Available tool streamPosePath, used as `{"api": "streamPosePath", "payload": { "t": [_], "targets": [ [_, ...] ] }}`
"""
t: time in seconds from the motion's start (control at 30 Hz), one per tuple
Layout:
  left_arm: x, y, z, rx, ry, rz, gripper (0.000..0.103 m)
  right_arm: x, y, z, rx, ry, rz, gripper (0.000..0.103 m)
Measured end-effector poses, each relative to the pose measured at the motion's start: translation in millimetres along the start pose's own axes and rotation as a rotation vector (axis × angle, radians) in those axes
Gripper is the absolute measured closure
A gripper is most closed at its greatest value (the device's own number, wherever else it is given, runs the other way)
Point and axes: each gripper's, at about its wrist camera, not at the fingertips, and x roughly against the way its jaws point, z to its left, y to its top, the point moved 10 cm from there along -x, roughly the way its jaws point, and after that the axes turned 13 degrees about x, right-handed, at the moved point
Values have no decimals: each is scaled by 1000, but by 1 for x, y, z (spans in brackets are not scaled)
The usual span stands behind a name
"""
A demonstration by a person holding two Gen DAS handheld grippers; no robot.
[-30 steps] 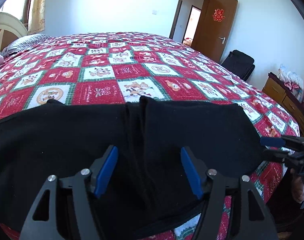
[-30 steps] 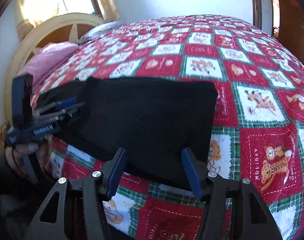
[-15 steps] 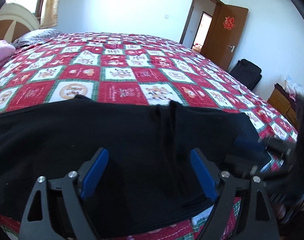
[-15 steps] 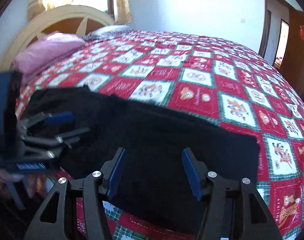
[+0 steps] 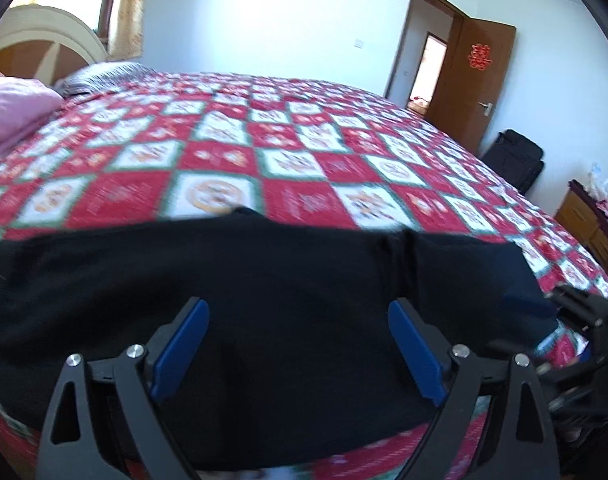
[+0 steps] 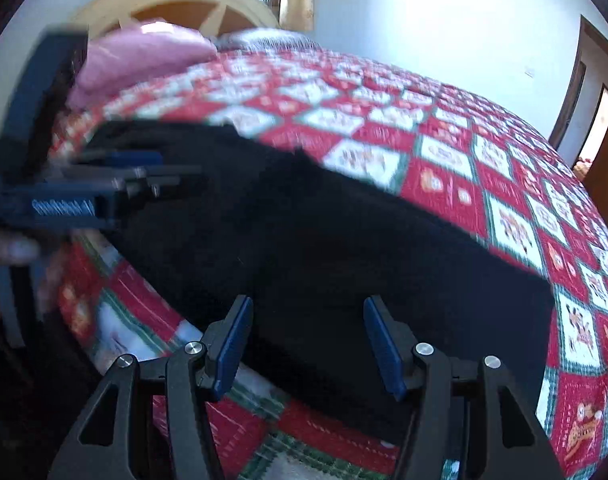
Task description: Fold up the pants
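While the black pants (image 5: 263, 300) lie flat as a long folded band along the near edge of the bed (image 5: 304, 160), both pairs of tongs hover over the cloth and hold nothing. The left tongs (image 5: 299, 344) have just been opening and now stand wide, with only fabric below them, not pinched. The right tongs (image 6: 304, 340) are released too, half spread above the right part of the pants. I judge that one fold is finished and the next one starts: each pair must go down to one end of the band and pinch it. On the left tongs' body, seen from the right wrist, white letters (image 6: 61, 209) are too blurred to read. A red paper ornament (image 5: 480, 56) hangs on the door (image 5: 488, 92).
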Motion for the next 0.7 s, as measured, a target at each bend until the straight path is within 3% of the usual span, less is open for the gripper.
{"api": "streamPosePath", "payload": {
  "t": [0.17, 0.3, 0.37, 0.43, 0.53, 0.7],
  "targets": [
    [18, 35, 57, 42, 115, -70, 9, -20, 34, -4, -56, 25, -18, 44],
    [33, 46, 127, 107, 239, -98, 9, -56, 40, 13, -109, 161, 11, 44],
    [40, 44, 164, 143, 302, -103, 9, -62, 45, 22, -42, 120, -18, 43],
    [42, 38, 194, 181, 346, -87, 8, -65, 47, 31, 13, 113, -26, 35],
    [38, 23, 235, 251, 376, -47, 8, -59, 49, 36, 23, 149, -48, 34],
    [35, 19, 237, 302, 310, -58, 8, -37, 54, 28, -57, 204, -109, 34]
  ]
}}
